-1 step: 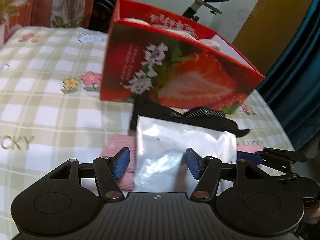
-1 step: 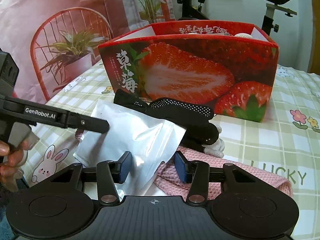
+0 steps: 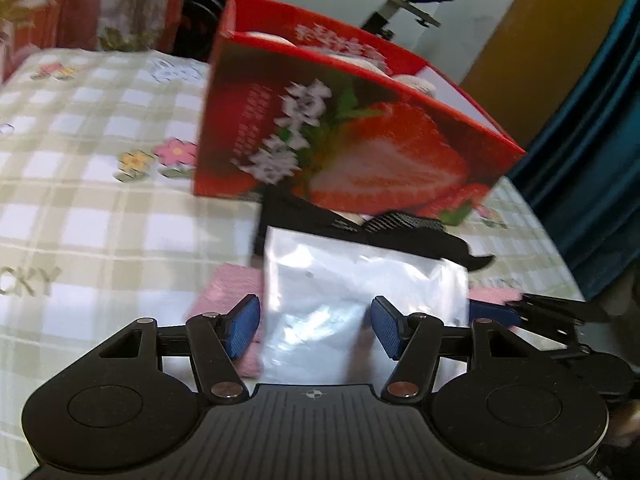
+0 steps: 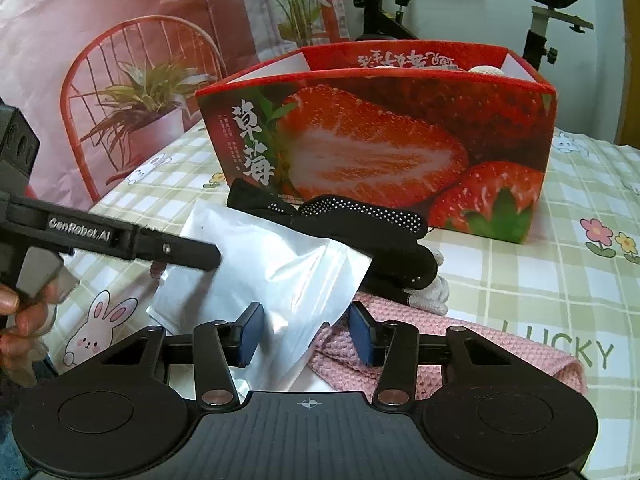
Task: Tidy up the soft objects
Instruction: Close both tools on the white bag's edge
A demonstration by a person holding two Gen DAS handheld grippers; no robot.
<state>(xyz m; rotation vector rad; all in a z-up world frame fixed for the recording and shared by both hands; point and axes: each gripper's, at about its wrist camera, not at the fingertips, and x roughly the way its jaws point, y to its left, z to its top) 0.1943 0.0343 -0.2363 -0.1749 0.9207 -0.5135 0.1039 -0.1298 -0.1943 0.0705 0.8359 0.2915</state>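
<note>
Left wrist view. The left gripper (image 3: pixel 315 330) was seen with its blue-padded jaws parted. A flat silver foil pouch (image 3: pixel 352 300) lay between the pads; a gap was visible at each pad, so nothing was gripped. A pink knitted cloth (image 3: pixel 228 292) was spread under the pouch toward 9 o'clock. A black dotted fabric glove (image 3: pixel 404 226) lay beyond the pouch at 12 o'clock, touching its far edge. A red cardboard box printed with strawberries (image 3: pixel 352 152) stood behind the glove, on a checked green-and-white tablecloth (image 3: pixel 92 208). The right gripper (image 3: pixel 504 314) was seen at 3 o'clock, at the pouch's right edge. The picture was blurred.

Right wrist view. The right gripper (image 4: pixel 307 334) was seen with its jaws partly drawn in, set about the near corner of the foil pouch (image 4: pixel 264 276). Whether the pads pressed on the foil could not be told. The left gripper (image 4: pixel 200 254) reached in from 9 o'clock, its tip over the pouch, with a person's hand (image 4: pixel 18 320) on its handle. The pink cloth (image 4: pixel 460 344) lay at 3 o'clock of the pouch, partly beneath it. The black glove (image 4: pixel 372 228) rested at 12 o'clock, just before the strawberry box (image 4: pixel 400 148).
</note>
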